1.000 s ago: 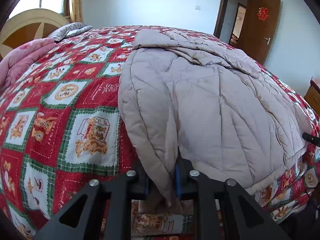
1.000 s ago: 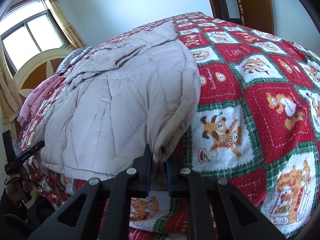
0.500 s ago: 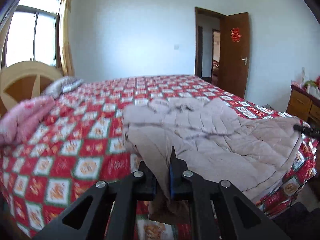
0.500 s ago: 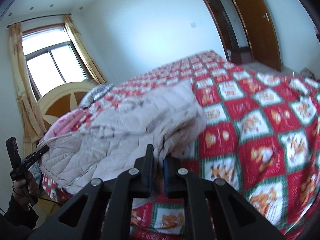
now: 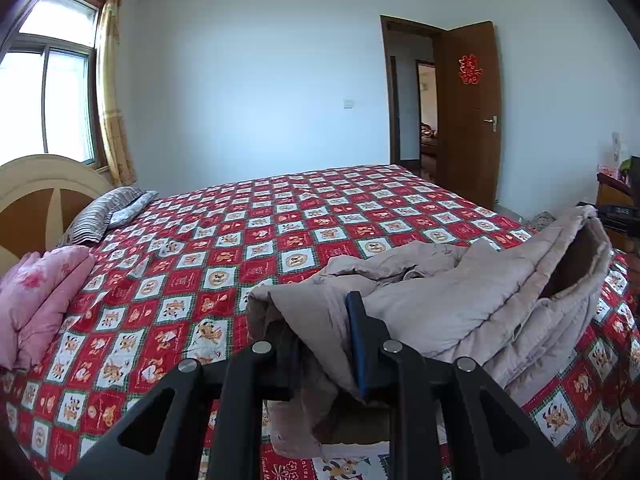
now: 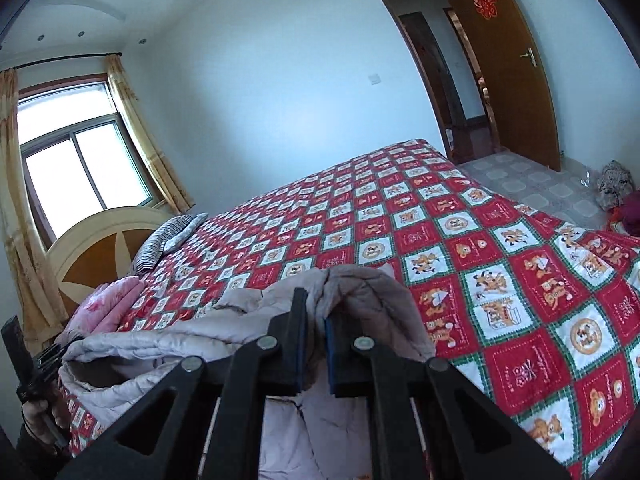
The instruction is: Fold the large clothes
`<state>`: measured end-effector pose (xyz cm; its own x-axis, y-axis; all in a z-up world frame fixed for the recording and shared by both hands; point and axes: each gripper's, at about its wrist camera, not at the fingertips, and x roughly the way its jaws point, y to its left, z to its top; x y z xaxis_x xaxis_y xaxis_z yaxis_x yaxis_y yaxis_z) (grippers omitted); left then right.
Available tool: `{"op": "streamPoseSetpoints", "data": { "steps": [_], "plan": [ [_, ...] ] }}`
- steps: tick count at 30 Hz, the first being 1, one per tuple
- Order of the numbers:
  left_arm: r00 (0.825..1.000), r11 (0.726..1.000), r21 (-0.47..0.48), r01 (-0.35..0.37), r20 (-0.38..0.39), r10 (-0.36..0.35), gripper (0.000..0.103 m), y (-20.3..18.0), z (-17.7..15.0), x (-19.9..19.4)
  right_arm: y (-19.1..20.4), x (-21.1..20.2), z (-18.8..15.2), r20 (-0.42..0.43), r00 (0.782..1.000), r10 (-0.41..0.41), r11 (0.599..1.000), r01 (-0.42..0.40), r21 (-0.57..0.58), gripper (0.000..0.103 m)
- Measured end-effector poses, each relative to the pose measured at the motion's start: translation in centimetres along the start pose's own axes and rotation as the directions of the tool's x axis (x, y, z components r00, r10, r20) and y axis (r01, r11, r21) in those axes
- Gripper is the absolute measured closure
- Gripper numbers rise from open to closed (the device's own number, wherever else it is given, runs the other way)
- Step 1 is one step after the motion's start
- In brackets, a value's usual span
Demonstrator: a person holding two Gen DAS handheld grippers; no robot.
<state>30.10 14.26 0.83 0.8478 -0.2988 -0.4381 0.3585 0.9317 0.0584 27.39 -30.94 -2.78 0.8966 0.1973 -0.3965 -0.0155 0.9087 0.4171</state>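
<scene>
Broadly, the room is filled by a wide bed point(image 5: 304, 216) spread with a red, white and green patchwork cover printed with cartoon animals. A pale grey-beige padded coat point(image 5: 472, 300) is seen lifted along the bed's near edge, its hem raised off the cover and its bulk sagging in folds between the two grippers, toward the near right corner in the left wrist view. At the head of the bed a rounded cream-and-wood headboard point(image 6: 100, 240) is shown under a curtained window point(image 6: 80, 168). A folded pink quilt point(image 5: 36, 300) is laid by the headboard at the bed's left edge, with a striped pillow point(image 5: 108, 208) beyond it. A brown door point(image 5: 468, 116) bearing a red paper ornament is left ajar past the far edge.

One corner of the coat is pinched by the left gripper point(image 5: 324, 344); its jaws have just been opening a little, yet a thick fold is draped over and between them and held up. Another hem fold is clamped by the right gripper point(image 6: 314, 332), its blue-lined jaws pressed nearly together on the fabric. A hand point(image 6: 38, 416) on the left tool's handle is glimpsed at the lower left of the right wrist view.
</scene>
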Motion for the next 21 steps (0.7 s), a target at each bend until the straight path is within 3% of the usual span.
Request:
{"op": "streamPoseSetpoints", "data": {
  "steps": [3, 5, 11, 13, 15, 18, 21],
  "plan": [
    [0.997, 0.997, -0.025, 0.076, -0.004, -0.076, 0.077, 1.5, 0.4, 0.3, -0.5, 3.5, 0.8, -0.042, 0.999, -0.026, 1.000, 0.025, -0.010, 0.093],
    [0.992, 0.985, -0.114, 0.128, -0.007, -0.130, 0.076, 2.9, 1.0, 1.3, -0.2, 5.5, 0.6, -0.081, 0.996, -0.026, 0.999, 0.024, -0.021, 0.093],
    [0.993, 0.992, -0.122, 0.023, -0.110, -0.036, 0.074, 1.3, 2.4, 6.5, 2.8, 9.1, -0.9, -0.126, 0.992, -0.026, 0.996, 0.015, -0.086, 0.093],
    [0.990, 0.990, -0.144, 0.003, -0.142, -0.024, 0.069, 1.3, 2.1, 8.7, 3.4, 10.2, -1.2, -0.142, 0.990, -0.025, 0.995, 0.011, -0.101, 0.093],
    [0.985, 0.981, -0.192, 0.011, -0.170, -0.044, 0.056, 1.9, 1.8, 10.4, 3.7, 11.6, -1.4, -0.159, 0.986, -0.042, 0.992, 0.023, -0.122, 0.093],
    [0.981, 0.938, -0.343, 0.050, -0.161, -0.111, 0.037, 4.1, 2.0, 11.4, 3.3, 13.1, -1.5, -0.178, 0.982, -0.069, 0.990, 0.046, -0.130, 0.093],
    [0.984, 0.945, -0.325, 0.024, -0.160, -0.080, 0.034, 3.9, 2.9, 11.8, 3.1, 14.5, -1.3, -0.185, 0.979, -0.086, 0.988, 0.060, -0.142, 0.093]
  ]
}}
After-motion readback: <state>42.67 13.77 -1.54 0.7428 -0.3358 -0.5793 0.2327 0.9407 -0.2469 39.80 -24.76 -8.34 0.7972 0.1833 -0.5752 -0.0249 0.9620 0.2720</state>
